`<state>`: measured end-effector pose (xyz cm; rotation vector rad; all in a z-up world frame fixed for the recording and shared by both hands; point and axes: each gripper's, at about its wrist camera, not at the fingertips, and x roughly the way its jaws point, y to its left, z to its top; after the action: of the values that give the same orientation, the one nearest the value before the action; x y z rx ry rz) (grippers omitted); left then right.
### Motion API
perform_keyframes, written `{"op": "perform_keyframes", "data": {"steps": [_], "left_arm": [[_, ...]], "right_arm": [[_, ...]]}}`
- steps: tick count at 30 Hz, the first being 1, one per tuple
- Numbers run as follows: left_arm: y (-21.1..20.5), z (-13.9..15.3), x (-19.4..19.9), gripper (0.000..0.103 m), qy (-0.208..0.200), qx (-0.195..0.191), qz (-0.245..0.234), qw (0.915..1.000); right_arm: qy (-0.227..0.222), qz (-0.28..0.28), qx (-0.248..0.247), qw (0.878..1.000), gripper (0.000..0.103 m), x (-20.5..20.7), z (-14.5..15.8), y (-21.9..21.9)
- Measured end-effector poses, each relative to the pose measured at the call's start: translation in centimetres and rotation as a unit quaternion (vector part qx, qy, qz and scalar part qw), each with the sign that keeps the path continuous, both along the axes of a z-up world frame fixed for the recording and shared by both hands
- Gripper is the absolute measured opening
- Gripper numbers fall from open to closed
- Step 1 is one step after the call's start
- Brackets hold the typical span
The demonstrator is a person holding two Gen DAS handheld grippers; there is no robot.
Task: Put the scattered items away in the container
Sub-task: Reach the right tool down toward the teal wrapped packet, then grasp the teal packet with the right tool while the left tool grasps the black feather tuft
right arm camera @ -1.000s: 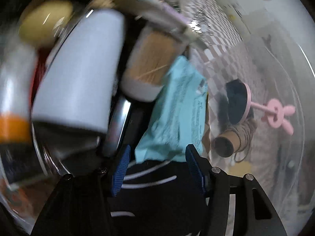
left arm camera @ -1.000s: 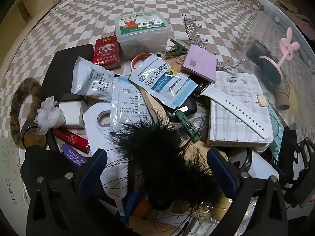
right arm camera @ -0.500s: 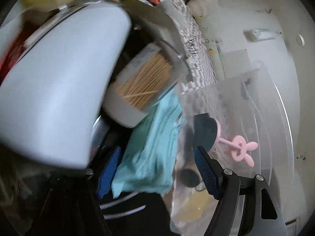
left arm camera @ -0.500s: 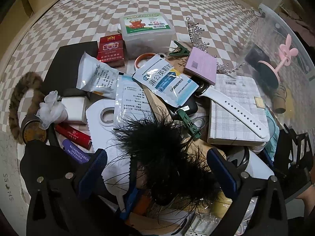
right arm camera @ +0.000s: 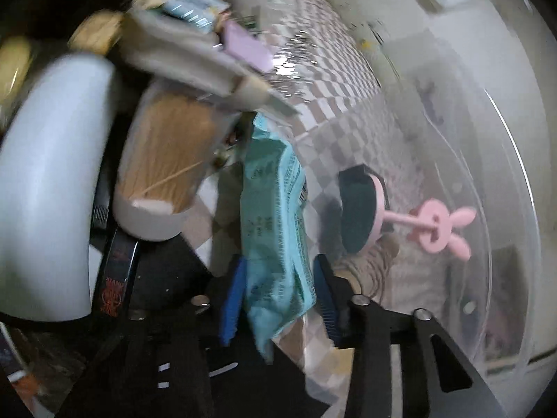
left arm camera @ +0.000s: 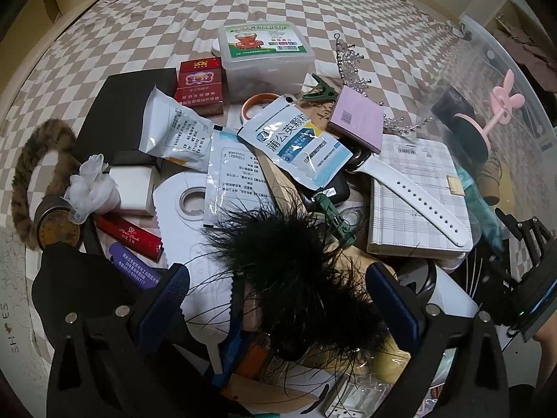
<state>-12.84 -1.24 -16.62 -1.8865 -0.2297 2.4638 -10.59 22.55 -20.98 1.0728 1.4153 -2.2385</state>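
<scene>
A heap of small items lies on the checkered bedspread (left arm camera: 139, 21). My left gripper (left arm camera: 278, 299) hangs over it with its jaws wide apart, and a black feathery piece (left arm camera: 296, 264) lies between the fingers untouched. The clear plastic container (left arm camera: 501, 55) stands at the right. In the blurred right wrist view, my right gripper (right arm camera: 280, 296) is closing, and its blue pads pinch a teal packet (right arm camera: 275, 209) held up beside the container (right arm camera: 504, 174). Inside the container are a pink rabbit-handled brush (right arm camera: 431, 223) and a roll of twine (right arm camera: 372, 261).
The heap holds a plaid notebook (left arm camera: 417, 188), a white watch strap (left arm camera: 410, 195), a pink pad (left arm camera: 358, 118), medicine sachets (left arm camera: 296, 146), a red cigarette pack (left arm camera: 200, 87) and a lidded tub (left arm camera: 264, 55). A toothpick jar (right arm camera: 163, 167) and a white bottle (right arm camera: 48, 191) lie left of my right gripper.
My right gripper opened wider, then closed around the teal packet and swung it toward the container. The left gripper has hardly moved and stays open over the feathery piece.
</scene>
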Motion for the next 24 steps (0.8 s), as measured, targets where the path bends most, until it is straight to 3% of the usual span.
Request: {"op": "perform_keyframes", "data": {"steps": [5, 7, 10, 14, 24], "left_arm": [[0.0, 0.0, -0.1, 0.101, 0.0, 0.006, 0.0, 1.0], [0.1, -0.1, -0.2, 0.101, -0.003, 0.011, 0.001, 0.9999], [0.4, -0.2, -0.3, 0.101, -0.007, 0.016, 0.002, 0.9998], [0.8, -0.3, -0.5, 0.101, -0.009, 0.024, 0.002, 0.9997], [1.9, -2.0, -1.1, 0.101, -0.034, 0.013, -0.01, 0.9993]], "right_arm": [[-0.051, -0.081, -0.107, 0.99, 0.029, -2.5, 2.1, 2.0], [-0.076, -0.093, -0.126, 0.985, 0.029, -3.4, 1.7, 2.1], [-0.083, -0.08, -0.098, 0.989, 0.029, -2.7, 0.4, 0.6], [-0.05, -0.054, -0.045, 0.996, 0.029, -2.3, -1.1, -1.7], [-0.034, -0.061, -0.007, 0.998, 0.029, -3.5, -2.3, -2.7]]}}
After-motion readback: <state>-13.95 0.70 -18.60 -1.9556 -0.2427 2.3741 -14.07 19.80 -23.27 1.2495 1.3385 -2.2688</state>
